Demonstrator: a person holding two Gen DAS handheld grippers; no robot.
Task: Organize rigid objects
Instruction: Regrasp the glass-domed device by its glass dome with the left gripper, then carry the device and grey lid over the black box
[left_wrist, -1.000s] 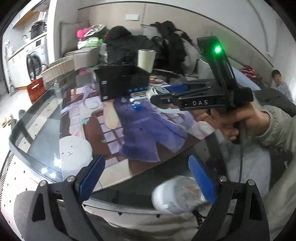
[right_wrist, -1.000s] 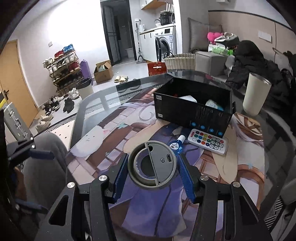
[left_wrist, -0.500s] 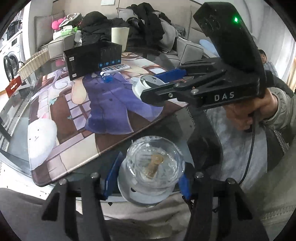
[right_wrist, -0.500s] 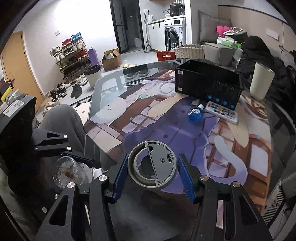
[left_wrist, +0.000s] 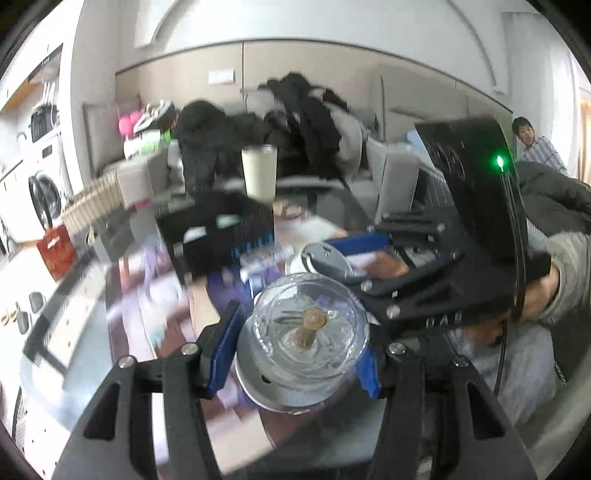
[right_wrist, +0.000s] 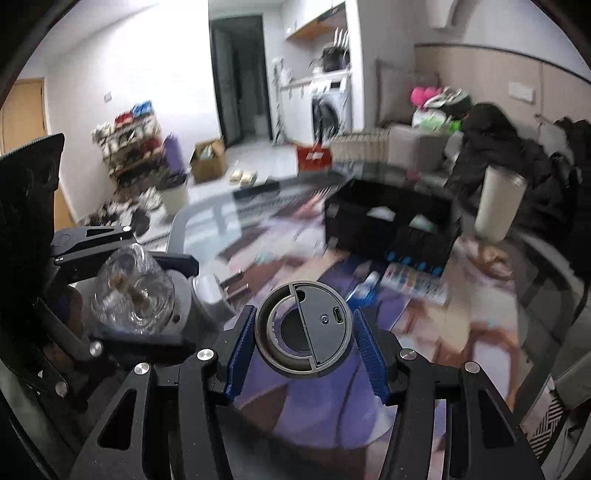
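Note:
My left gripper is shut on a clear glass dome ornament with a small brown figure inside and a grey base; the same dome shows at the left of the right wrist view. My right gripper is shut on a round grey device with a charging port on its face. That grey device sits just beyond the dome in the left wrist view, held by the right gripper's frame. Both are above the near part of the glass table. A black open box stands further back on the printed mat.
Before the box lie a white remote with coloured buttons and a small blue bottle. A tall cream tumbler stands right of the box. Behind are a sofa with dark clothes, a washing machine and a shoe rack.
The left gripper, open a second ago over the dome below the table edge, closed on it and lifted it up beside the right gripper. The right gripper kept hold of the grey device and drew back a little.

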